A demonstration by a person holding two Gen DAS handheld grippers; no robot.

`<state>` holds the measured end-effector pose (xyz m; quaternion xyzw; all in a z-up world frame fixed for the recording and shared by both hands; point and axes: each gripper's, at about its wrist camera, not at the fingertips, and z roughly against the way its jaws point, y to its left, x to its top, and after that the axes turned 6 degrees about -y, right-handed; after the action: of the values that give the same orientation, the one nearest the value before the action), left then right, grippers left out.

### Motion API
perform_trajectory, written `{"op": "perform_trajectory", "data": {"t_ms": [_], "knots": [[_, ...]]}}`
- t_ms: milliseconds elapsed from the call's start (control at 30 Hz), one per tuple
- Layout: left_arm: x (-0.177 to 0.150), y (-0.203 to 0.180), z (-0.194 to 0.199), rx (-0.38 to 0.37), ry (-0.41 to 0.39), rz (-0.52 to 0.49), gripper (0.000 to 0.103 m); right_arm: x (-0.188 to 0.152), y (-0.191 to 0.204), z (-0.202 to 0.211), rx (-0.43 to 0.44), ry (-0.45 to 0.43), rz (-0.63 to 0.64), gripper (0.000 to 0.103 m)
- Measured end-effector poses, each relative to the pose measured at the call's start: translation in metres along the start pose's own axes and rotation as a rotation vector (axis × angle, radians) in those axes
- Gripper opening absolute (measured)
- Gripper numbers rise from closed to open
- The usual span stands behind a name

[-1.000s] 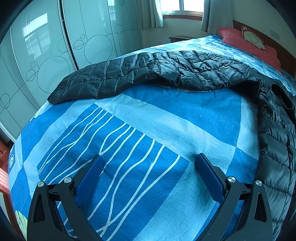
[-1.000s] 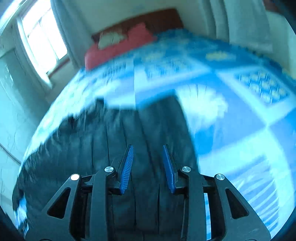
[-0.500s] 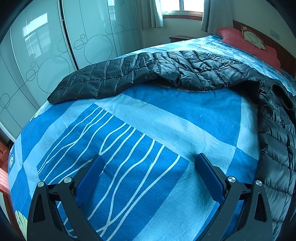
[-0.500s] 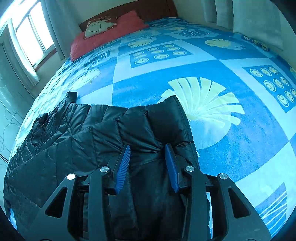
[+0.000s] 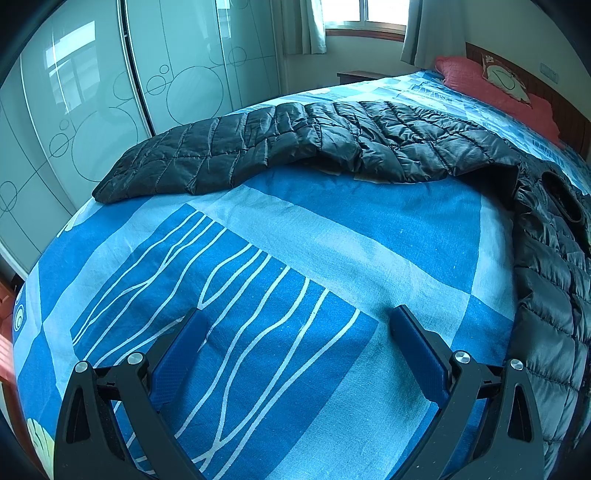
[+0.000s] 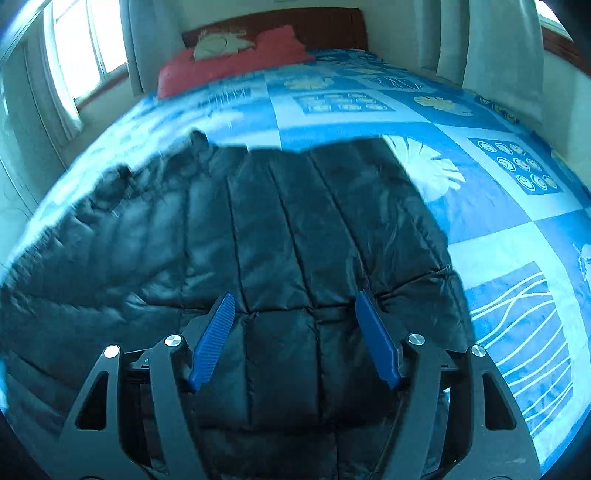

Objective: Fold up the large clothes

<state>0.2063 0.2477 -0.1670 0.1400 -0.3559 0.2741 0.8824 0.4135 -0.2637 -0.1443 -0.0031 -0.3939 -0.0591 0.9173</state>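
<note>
A black quilted down jacket (image 5: 332, 147) lies spread on the blue patterned bed. In the left wrist view one sleeve reaches toward the far left and the body runs down the right edge (image 5: 554, 295). My left gripper (image 5: 295, 321) is open and empty over bare bedsheet, short of the jacket. In the right wrist view the jacket (image 6: 258, 229) fills the middle, a sleeve folded across its body. My right gripper (image 6: 295, 306) is open just above the jacket, holding nothing.
The bedsheet (image 5: 258, 295) covers the whole bed. A red pillow (image 6: 229, 62) lies by the wooden headboard (image 6: 325, 26). Glass wardrobe doors (image 5: 92, 103) stand left of the bed. Curtains (image 6: 498, 48) hang on the right side.
My right gripper has opened, letting go of the jacket fold it held, and has drawn back. The jacket part now lies flat. The left gripper has not moved.
</note>
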Motion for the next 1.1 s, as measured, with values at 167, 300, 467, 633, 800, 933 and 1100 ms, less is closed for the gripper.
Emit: {"op": "perform_trajectory", "data": {"t_ms": [167,300,467,633,800,933,1100], "knots": [[0.000,-0.001,0.000,0.002,0.006,-0.004,0.099,-0.005,0.005,-0.004,-0.029,-0.022,0.025,0.072],[0.008,0.014,0.002,-0.077,0.030,0.052,0.099,-0.008,0.001,-0.001,-0.005,-0.041,0.002,0.072],[0.025,0.044,-0.005,-0.155,0.019,0.151,0.099,-0.009,0.002,0.000,-0.007,-0.048,0.007,0.073],[0.049,0.099,-0.030,-0.190,-0.020,0.329,0.099,-0.009,0.001,0.001,-0.001,-0.053,0.005,0.073],[0.065,0.158,-0.056,-0.243,-0.080,0.536,0.098,-0.009,0.001,0.002,-0.001,-0.056,0.003,0.073],[0.071,0.182,-0.063,-0.288,-0.142,0.651,0.098,-0.009,0.001,0.003,-0.001,-0.058,0.004,0.073],[0.080,0.188,-0.067,-0.270,-0.188,0.698,0.098,-0.009,0.000,0.003,0.001,-0.059,0.002,0.074]]}}
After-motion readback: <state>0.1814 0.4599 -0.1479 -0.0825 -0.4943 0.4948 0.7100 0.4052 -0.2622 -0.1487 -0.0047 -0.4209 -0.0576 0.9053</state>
